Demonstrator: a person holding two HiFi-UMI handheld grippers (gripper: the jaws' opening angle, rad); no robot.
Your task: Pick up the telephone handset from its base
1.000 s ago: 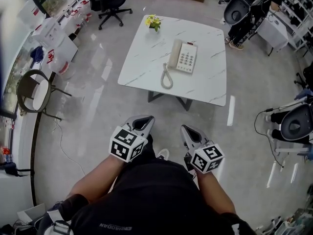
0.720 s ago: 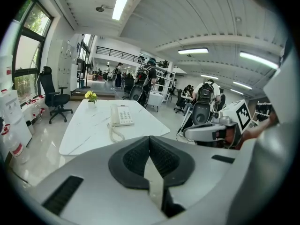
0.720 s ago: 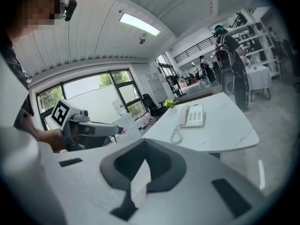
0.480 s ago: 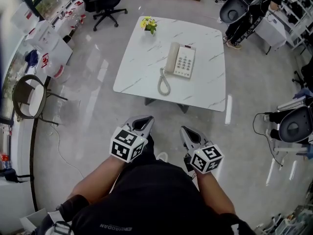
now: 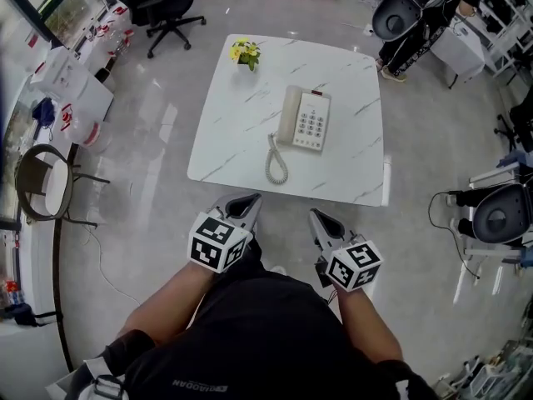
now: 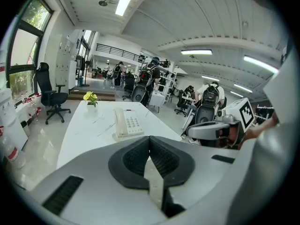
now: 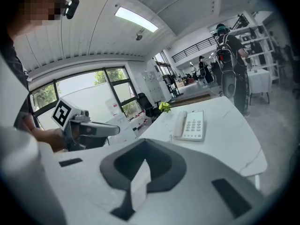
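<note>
Your left claw point(image 5: 244, 200), right claw point(image 5: 321, 217): both closed tight, empty. Handset point(image 5: 291, 117) on base point(image 5: 313, 125), ahead on bench point(image 5: 237, 136), well apart.

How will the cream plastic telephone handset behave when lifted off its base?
The cream plastic telephone handset looks rigid and smooth, so probably stiff and slippery. Its white coiled cord lies slack on the marble table, so it should stretch and tug lightly. The keypad base looks small, so it may slide.

The worktop point(image 5: 241, 132) is seen from high overhead, at a distance, in the head view. It is viewed from low down in both gripper views; the telephone point(image 5: 305, 119) is shared by all.
</note>
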